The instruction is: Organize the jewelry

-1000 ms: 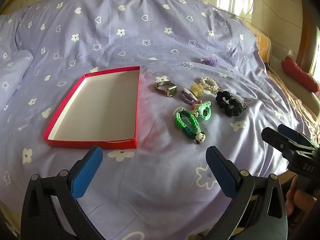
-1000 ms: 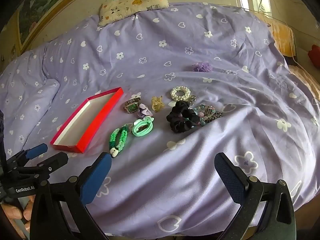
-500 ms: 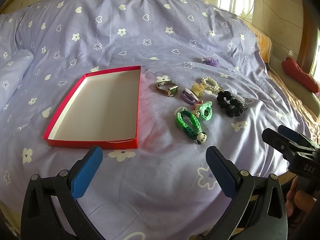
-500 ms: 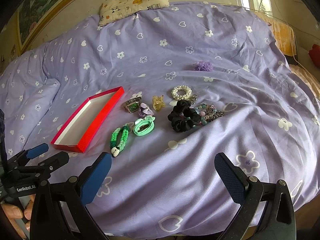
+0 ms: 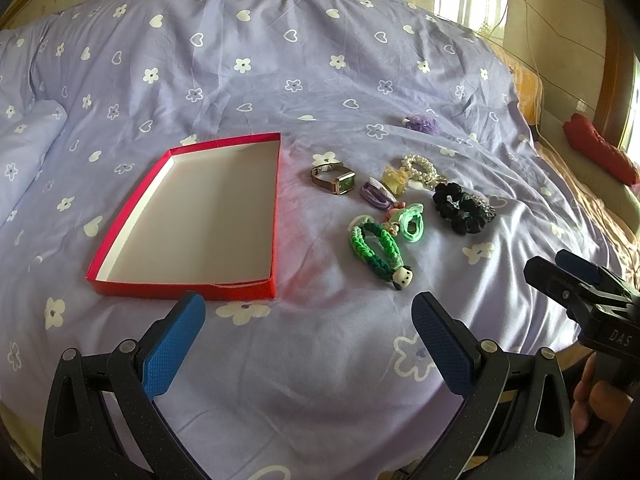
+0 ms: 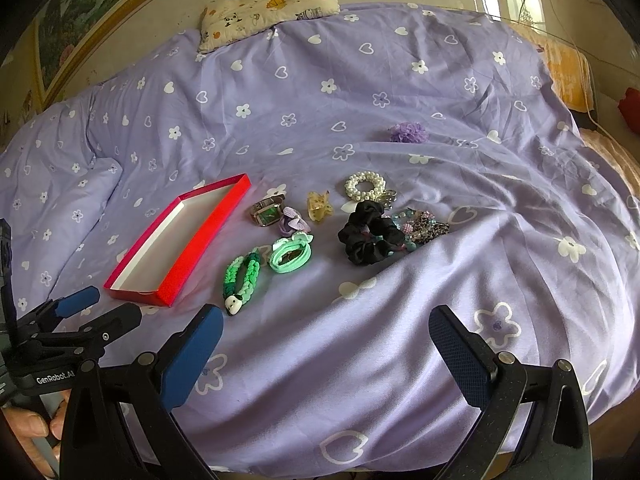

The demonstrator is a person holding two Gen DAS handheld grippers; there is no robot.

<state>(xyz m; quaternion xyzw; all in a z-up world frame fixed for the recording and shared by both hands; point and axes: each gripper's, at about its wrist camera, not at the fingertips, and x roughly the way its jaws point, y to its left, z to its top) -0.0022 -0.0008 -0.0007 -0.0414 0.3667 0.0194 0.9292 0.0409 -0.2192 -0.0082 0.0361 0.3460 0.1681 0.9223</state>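
Jewelry lies loose on the bed (image 5: 280, 60), in a cluster right of centre in the left view, with nothing yet in the box (image 5: 200, 216), a shallow red tray with a white floor at centre left. Light card, the box would likely slide on the quilt if nudged; its low wall is easy to drop pieces over.

Largest of the pieces, the scrunchie (image 5: 460, 208) is black, soft and squashy; a pinch anywhere on its folds should hold. Touching its right side in the right view is a tangle of beads (image 6: 424, 224), probably snag-prone. The braid (image 5: 376, 250), green with a small panda head at its near end, looks rubbery and limp; take it mid-loop. The mint band (image 5: 412, 222) touches it. The pearl ring (image 5: 420, 166) is hard-beaded and may roll off the pads. The watch (image 5: 334, 178) seems stiff, heavier and slick; grip across the strap. A yellow clip (image 5: 394, 178) and a purple band (image 5: 376, 194) sit between these, crowded. A purple puff (image 5: 422, 122) lies apart, further up.

Left tongs (image 5: 308, 332) and right tongs (image 6: 326, 344) are both spread wide, pinching nothing, low in each frame. Quilt folds near the scrunchie could catch a finger.
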